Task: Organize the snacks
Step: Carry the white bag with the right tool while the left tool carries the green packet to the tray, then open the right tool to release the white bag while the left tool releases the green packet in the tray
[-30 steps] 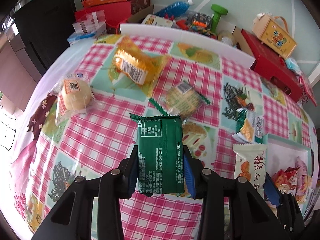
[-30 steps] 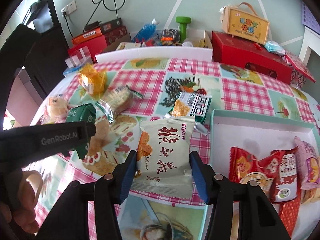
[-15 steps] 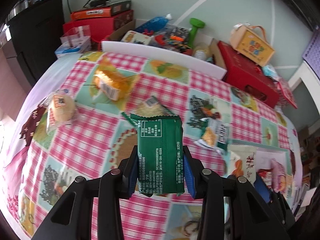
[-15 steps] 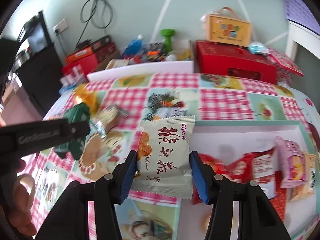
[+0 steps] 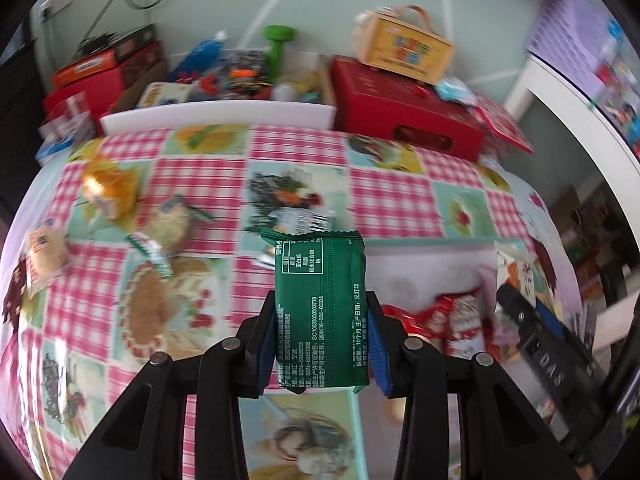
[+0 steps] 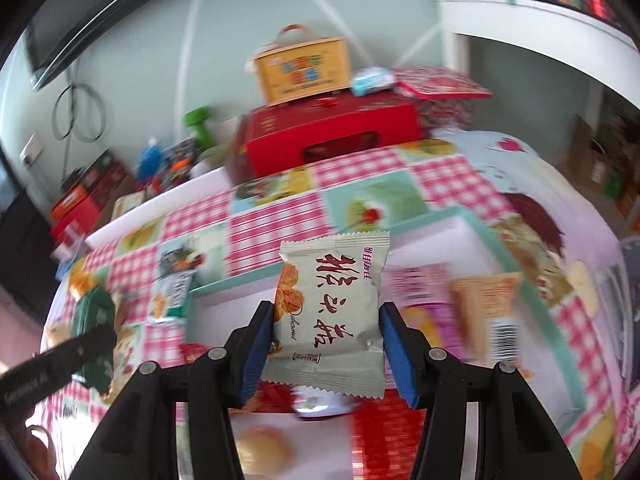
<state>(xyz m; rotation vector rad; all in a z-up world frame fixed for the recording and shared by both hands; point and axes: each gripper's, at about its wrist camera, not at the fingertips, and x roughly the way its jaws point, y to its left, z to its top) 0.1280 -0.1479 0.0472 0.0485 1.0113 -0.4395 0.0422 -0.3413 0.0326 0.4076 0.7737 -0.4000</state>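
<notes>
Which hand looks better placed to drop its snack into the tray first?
Right, probably. The right gripper holds its pale packet over the tray; the left gripper, with the green packet, sits nearer the tray's edge.

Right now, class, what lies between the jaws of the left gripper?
A green snack packet stands upright, clamped in the left gripper; the left wrist view shows it, printed back facing the camera.

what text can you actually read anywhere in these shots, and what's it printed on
"SC10833028203776": back of the green packet held in the left gripper.
"DAS": arm of the right gripper.
Large red Chinese characters: pale packet in the right gripper; small print unreadable.
Yellow box: lettering too blurred.
</notes>
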